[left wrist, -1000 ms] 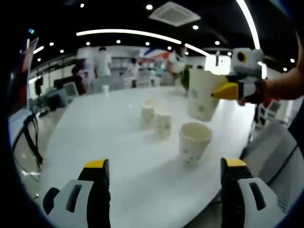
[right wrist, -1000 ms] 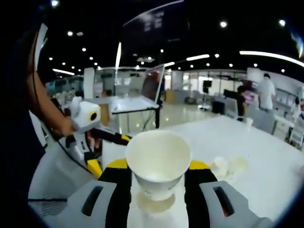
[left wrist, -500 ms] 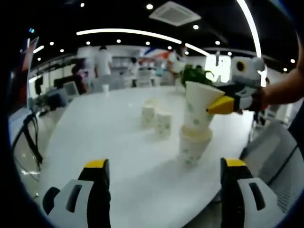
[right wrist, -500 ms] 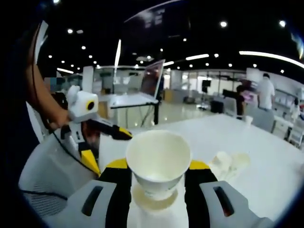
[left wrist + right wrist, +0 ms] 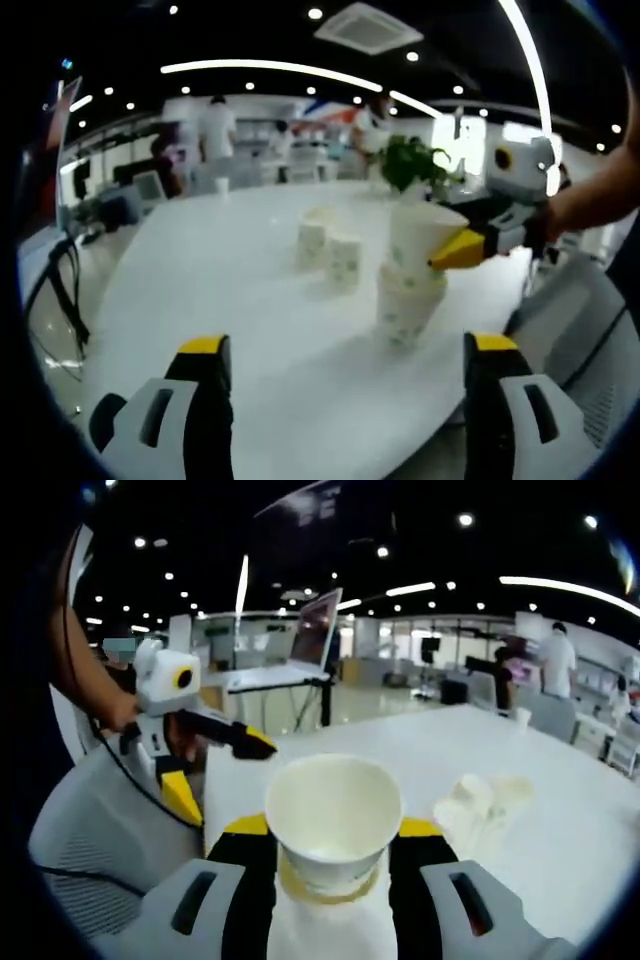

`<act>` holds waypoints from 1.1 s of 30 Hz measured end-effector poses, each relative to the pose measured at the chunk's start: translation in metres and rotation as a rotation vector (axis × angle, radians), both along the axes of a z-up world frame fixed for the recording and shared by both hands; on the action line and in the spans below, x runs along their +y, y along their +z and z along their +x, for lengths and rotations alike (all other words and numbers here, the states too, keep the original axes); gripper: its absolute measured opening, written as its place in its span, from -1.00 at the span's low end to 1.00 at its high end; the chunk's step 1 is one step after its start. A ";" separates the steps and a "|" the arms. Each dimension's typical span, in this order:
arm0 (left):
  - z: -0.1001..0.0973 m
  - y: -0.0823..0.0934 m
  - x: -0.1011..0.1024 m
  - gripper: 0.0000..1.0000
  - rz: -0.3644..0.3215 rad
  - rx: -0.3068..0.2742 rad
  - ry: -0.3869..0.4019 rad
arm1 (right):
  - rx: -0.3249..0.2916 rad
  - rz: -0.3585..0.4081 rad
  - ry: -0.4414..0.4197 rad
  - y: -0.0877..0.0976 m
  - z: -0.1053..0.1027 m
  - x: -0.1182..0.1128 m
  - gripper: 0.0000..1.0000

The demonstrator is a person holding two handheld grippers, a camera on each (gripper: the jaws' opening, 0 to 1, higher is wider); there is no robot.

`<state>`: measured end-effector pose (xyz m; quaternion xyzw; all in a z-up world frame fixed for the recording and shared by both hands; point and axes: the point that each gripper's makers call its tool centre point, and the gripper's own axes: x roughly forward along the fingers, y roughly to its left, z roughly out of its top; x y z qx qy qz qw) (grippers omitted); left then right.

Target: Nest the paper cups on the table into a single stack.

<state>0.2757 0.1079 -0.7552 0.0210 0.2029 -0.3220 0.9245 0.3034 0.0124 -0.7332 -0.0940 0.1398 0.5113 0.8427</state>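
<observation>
The left gripper [image 5: 342,395] hangs spread over the table [image 5: 220,290]. Two cups [image 5: 330,250] wait mid-table. The right gripper [image 5: 325,845], pinching a cup [image 5: 420,240], has lowered it into the near cup [image 5: 405,310]; release comes next.

No legible text, label, brand, number or sign; the small green marks on the white paper cups [image 5: 408,300] are too blurred to read.
</observation>
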 end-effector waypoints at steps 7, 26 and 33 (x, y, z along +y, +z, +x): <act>0.000 0.001 -0.001 0.93 -0.002 0.000 -0.001 | 0.036 0.011 -0.037 -0.007 0.006 -0.006 -0.19; 0.000 0.001 0.000 0.92 -0.005 -0.002 0.004 | 0.045 -0.057 -0.027 -0.024 0.000 -0.002 -0.16; 0.000 0.001 0.000 0.92 -0.004 -0.001 0.004 | 0.056 -0.076 -0.025 -0.025 -0.002 -0.002 -0.15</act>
